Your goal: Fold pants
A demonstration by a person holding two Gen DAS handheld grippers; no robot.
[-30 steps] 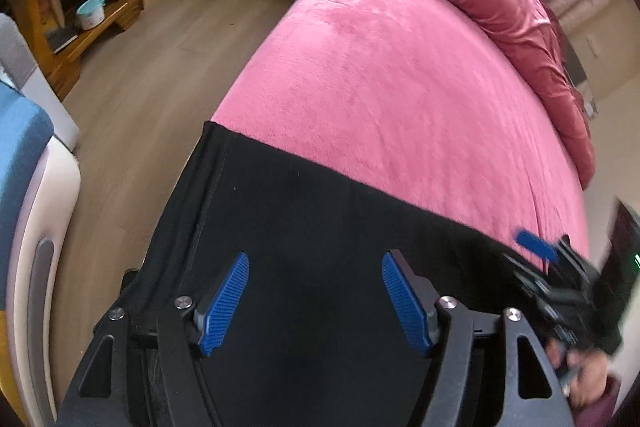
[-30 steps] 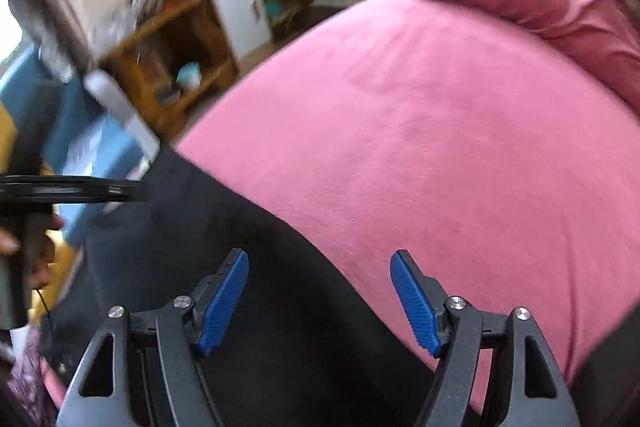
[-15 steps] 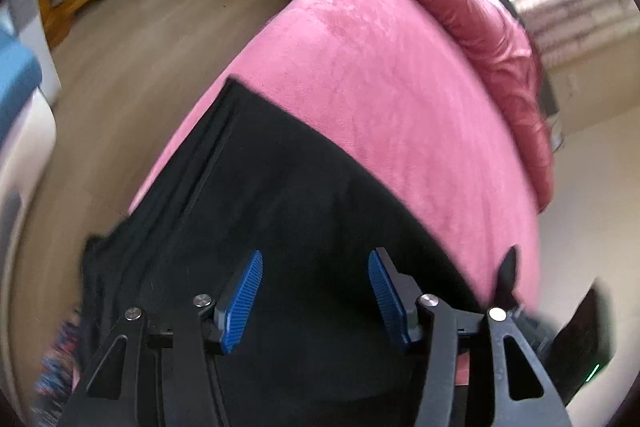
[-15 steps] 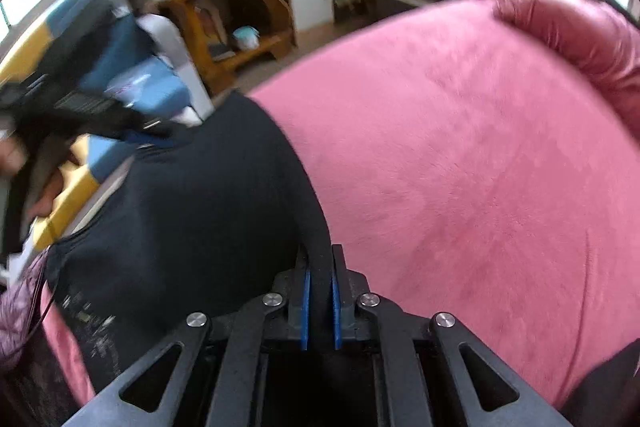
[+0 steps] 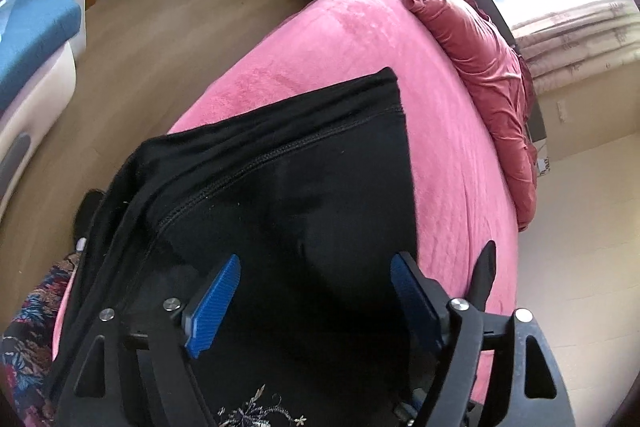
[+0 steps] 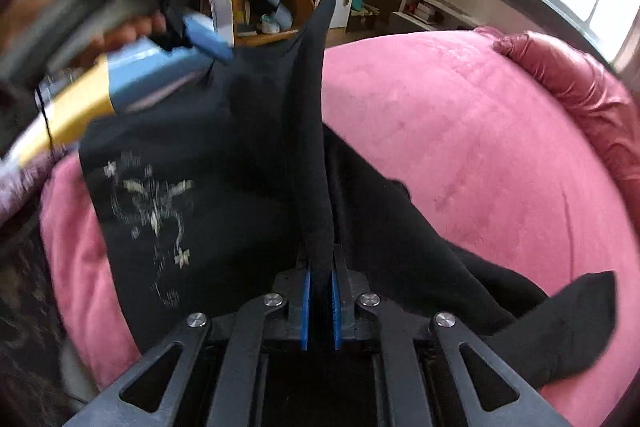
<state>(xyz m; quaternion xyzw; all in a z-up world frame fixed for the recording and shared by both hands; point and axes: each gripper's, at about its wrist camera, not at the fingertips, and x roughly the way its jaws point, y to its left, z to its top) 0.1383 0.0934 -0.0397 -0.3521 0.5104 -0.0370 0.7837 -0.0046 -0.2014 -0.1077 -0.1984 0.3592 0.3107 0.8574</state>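
Black pants (image 5: 304, 163) lie partly folded on a pink bedspread (image 5: 344, 39), one edge lifted toward twelve o'clock in the right wrist view. The right gripper (image 6: 320, 307) is clamped tight on that raised fold of cloth. The left gripper (image 5: 316, 299) has just been opening; it stands wide above the fabric, pads gripping nothing. A dark-red pillow (image 5: 492, 67) sits at two o'clock. The risk, likely: with only one pinch holding, the lifted layer could slip or drag the pants askew, leaving a crooked fold.
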